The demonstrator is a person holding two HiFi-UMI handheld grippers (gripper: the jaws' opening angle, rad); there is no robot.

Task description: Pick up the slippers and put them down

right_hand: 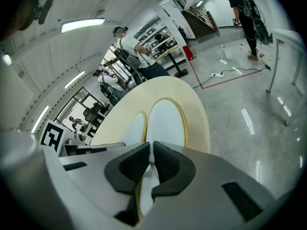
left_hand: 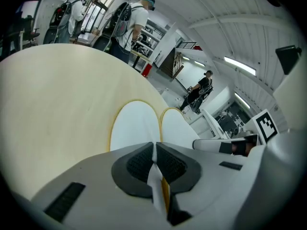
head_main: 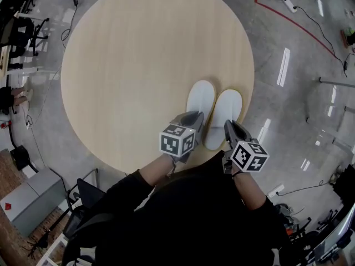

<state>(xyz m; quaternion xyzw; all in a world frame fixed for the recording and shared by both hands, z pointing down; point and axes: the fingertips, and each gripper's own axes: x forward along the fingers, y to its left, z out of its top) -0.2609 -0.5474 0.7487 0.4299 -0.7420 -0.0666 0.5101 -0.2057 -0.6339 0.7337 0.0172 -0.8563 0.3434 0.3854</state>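
Slippers, white, one pair: left slipper [head_main: 199, 100] and right slipper [head_main: 227, 114] are lying side by side, touching, at the near edge of the round surface [head_main: 138, 65]. Left tongs [head_main: 192, 118] are clenching the left slipper's heel edge. Right tongs [head_main: 229, 127] are clenching the right slipper's heel edge.

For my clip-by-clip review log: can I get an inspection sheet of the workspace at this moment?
Surface: round wooden table, bare apart from the slippers.
Job's things: left slipper and right slipper, white, side by side at the table's near edge.
Clutter: nothing seen.
Grippers: left gripper shut on the left slipper's near end; right gripper shut on the right slipper's.
Cables: corded power strip on the floor.
Surroundings: office chairs; people standing beyond.
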